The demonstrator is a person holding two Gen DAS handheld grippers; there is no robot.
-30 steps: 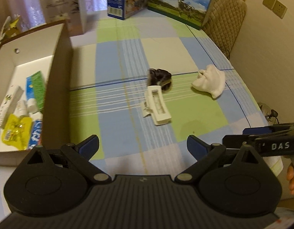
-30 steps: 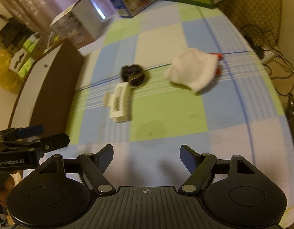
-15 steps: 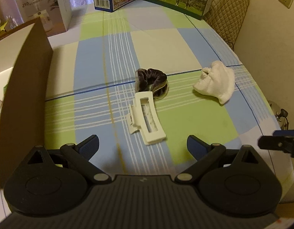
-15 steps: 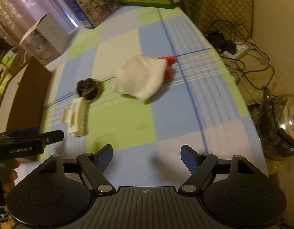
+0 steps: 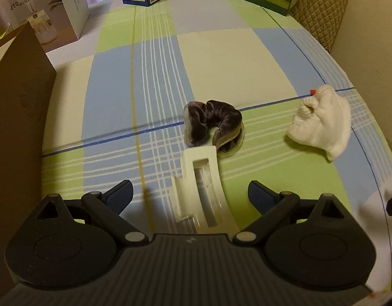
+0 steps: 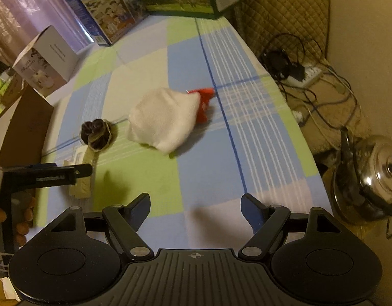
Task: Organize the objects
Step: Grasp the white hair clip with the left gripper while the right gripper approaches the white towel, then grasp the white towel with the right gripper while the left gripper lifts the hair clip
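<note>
The left gripper (image 5: 190, 191) hangs low over the checked green, blue and cream tablecloth (image 5: 221, 58) on the worktop, jaws spread wide to either side of the long cream plastic claw hair clip (image 5: 202, 191). That straddle suggests the clip is the thing to be picked up next; neither fingertip touches it yet. The clip's far end touches the dark brown velvet scrunchie (image 5: 212, 127), so a closing grasp could drag the scrunchie along.

The right gripper (image 6: 194, 210) is also wide and holds nothing, near the worktop's near edge. It points towards the white knitted sock (image 6: 162, 119) with a red piece (image 6: 205, 102) showing at its far side, well apart from the fingers.

A brown cardboard box wall (image 5: 20, 117) rises at the left, probably where the things belong. Open cloth lies between clip and box. The right edge drops to cables (image 6: 310, 81) and a steel kettle (image 6: 374, 173), leaving little margin beyond the sock.
</note>
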